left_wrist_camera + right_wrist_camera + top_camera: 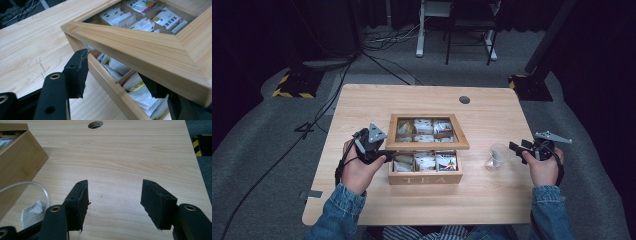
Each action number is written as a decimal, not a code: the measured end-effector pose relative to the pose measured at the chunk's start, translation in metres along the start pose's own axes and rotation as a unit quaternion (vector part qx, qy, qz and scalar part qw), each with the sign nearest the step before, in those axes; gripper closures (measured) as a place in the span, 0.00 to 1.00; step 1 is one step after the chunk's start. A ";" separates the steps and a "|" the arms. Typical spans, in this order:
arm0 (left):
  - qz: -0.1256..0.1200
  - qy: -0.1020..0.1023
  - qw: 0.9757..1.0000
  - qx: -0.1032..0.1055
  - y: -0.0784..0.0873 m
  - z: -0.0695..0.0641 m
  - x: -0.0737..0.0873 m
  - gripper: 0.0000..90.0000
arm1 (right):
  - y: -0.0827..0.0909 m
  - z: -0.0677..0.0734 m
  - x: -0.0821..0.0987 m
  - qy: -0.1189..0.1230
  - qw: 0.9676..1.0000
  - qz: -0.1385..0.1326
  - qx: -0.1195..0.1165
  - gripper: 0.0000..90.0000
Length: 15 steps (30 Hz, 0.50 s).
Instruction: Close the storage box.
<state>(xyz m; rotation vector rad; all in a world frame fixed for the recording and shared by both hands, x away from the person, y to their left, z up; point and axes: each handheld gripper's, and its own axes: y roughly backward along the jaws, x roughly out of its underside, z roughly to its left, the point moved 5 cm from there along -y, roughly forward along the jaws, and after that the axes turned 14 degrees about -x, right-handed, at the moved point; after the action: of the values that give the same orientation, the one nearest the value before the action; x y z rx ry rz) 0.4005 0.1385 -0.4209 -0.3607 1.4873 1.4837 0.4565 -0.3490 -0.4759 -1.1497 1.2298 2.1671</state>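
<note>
My left gripper (384,156) sits at the left front corner of the tea box (425,172), jaws apart, one outside the wall and the other under the raised, glass-paned lid (427,131), which hangs tilted over the tea bags (140,96). My right gripper (113,203) hovers over bare table (125,157), jaws wide apart and holding nothing. A clear glass cup (497,156) with something white crumpled inside stands just beside it, between it and the box.

Light wood table (362,200) | tan tea box (424,177), pale "TEA" lettering | white, red-green sachets (446,161) | clear cup (497,157) | black grippers (388,156) | blue denim sleeves (334,212)
</note>
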 end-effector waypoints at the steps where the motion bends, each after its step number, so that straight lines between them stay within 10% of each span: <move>1: 0.001 -0.001 1.000 0.000 0.000 0.000 0.001 0.47 | 0.000 0.000 0.000 0.000 1.000 0.000 -0.001 0.45; 15: 0.025 -0.019 0.999 0.014 0.003 -0.005 0.014 0.47 | -0.007 0.007 -0.012 0.001 1.000 -0.012 -0.014 0.44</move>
<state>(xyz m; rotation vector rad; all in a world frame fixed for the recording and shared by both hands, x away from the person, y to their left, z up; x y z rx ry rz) 0.3888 0.1408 -0.4310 -0.2795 1.4960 1.4992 0.4648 -0.3388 -0.4680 -1.1721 1.1833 2.1732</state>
